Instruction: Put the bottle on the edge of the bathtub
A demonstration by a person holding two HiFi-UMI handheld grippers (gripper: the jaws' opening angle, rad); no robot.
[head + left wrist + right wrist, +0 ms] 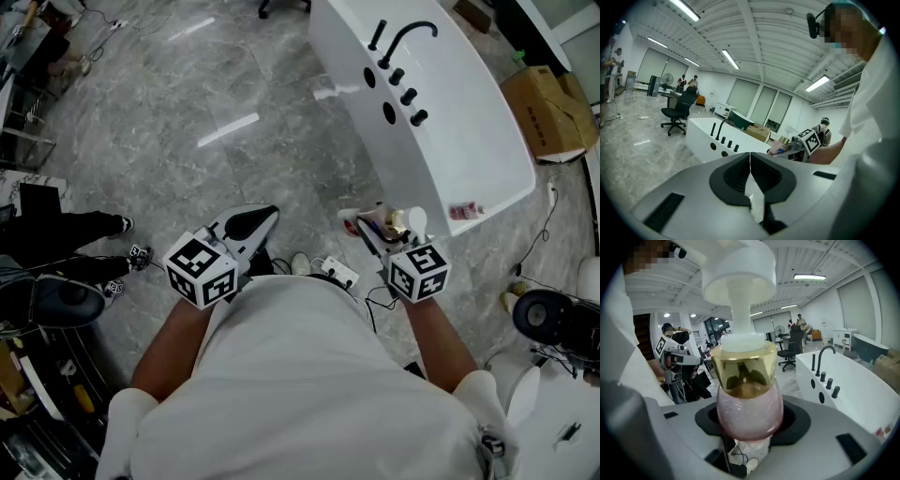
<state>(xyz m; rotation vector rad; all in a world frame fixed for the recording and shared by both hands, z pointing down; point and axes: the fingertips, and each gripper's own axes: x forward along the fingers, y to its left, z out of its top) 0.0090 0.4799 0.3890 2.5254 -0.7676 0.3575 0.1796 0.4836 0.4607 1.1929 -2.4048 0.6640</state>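
**Right gripper (377, 231) grips the pump bottle, tub edge not yet reached**

Head view: the right gripper is held in front of the person's body, clamped on the round pink bottle with gold collar and white pump head (401, 223). The bottle is in the air, near the close end of the glossy white bathtub with black taps (469, 131) but apart from it. The left gripper (261, 218) is off to the side, over the grey stone floor (187, 141).

Left gripper view: its dark pads meet with nothing between them, so it is clenched and empty.

Right gripper view: the pads press the bottle's bulging pink belly from both sides, and it stands upright.

The bottle looks rigid and smooth, probably glass or hard plastic, so it should not give under the pads but may slip on its curve. The tall pump likely makes it top-heavy. The widest part of the belly is the sound place to hold. The glossy edge calls for a flat, gentle set-down.
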